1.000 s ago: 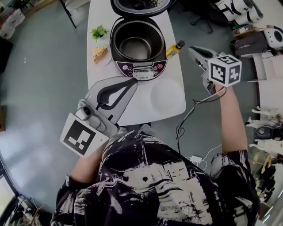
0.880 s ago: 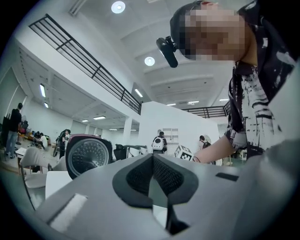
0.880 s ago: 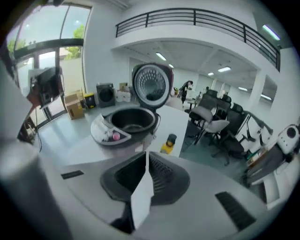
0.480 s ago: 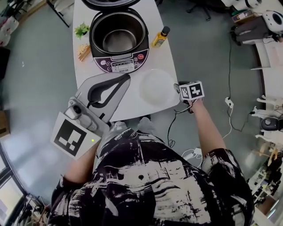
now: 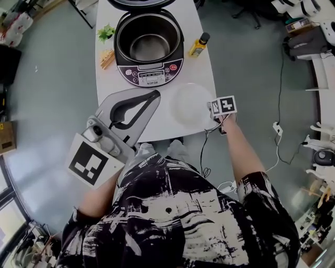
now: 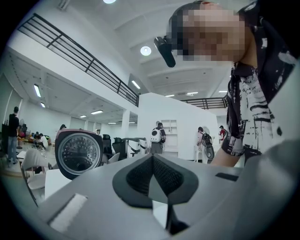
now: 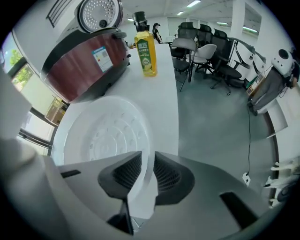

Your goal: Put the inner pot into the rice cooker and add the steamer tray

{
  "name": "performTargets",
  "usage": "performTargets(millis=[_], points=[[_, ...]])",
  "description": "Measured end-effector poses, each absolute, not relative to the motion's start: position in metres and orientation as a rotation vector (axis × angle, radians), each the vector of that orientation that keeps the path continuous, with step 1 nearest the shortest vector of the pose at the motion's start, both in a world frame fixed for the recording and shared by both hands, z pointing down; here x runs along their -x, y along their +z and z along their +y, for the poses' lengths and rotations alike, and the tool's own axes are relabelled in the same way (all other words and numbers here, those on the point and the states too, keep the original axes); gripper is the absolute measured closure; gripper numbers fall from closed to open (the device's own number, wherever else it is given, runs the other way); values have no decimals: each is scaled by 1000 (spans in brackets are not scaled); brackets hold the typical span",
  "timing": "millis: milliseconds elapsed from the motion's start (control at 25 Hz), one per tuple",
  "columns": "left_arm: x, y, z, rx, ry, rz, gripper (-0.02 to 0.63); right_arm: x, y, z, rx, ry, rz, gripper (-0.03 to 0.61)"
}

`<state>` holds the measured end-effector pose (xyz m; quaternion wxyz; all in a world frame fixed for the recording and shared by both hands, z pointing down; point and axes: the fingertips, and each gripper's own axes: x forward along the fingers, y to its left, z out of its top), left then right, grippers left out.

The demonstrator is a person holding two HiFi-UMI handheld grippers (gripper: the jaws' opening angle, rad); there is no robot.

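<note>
1. The inner pot [image 5: 149, 46] is seen seated in the rice cooker [image 5: 151, 76] at the far end of the counter [image 5: 157, 125]. With the lid [image 5: 137, 4] tipped back, the well is left open from above. That half of the job is judged done.
2. The steamer tray [image 5: 188, 102] lies flat on the near right of the counter, well apart from the cooker.
3. The right gripper [image 5: 209, 108] is pitched steeply down at the tray's right edge. Its jaws are closing with the tray's thin rim between them, and a firm pinch cannot yet be confirmed. The edge is the likely target because nothing else on a flat tray can be pinched.
4. The left gripper [image 5: 156, 94] is held level over the near left of the counter, jaws pressed together on nothing. It is judged to be parked clear of the tray's path.
5. An oil bottle [image 5: 198, 46] stands just right of the cooker, nearest the line from tray to pot, and could be clipped.
6. Greens [image 5: 106, 33] and a toast-like piece [image 5: 107, 58] lie left of the cooker, out of the way.
</note>
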<state>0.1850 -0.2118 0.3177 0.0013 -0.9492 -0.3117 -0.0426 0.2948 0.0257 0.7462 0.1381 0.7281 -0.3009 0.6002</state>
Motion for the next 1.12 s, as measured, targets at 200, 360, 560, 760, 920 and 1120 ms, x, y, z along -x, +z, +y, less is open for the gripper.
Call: performTargets(millis=[200, 360, 560, 760, 920, 1120], points=[[-181, 317, -216, 2993, -145, -951, 609, -292, 754, 27, -2103, 1815, -786, 568], [-177, 317, -220, 2994, -135, -944, 609, -287, 750, 27, -2109, 1901, -774, 572], [-173, 312, -222, 2999, -97, -953, 609, -288, 728, 29, -2130, 1933, -774, 575], [-167, 310, -228, 3012, -58, -963, 609, -301, 661, 27, -2173, 1901, -893, 575], [-162, 305, -233, 3024, -22, -963, 609, -324, 576, 19, -2222, 1846, -1028, 575], [-153, 299, -249, 3063, 22, -938, 609, -367, 476, -25, -2273, 1705, -1147, 575]])
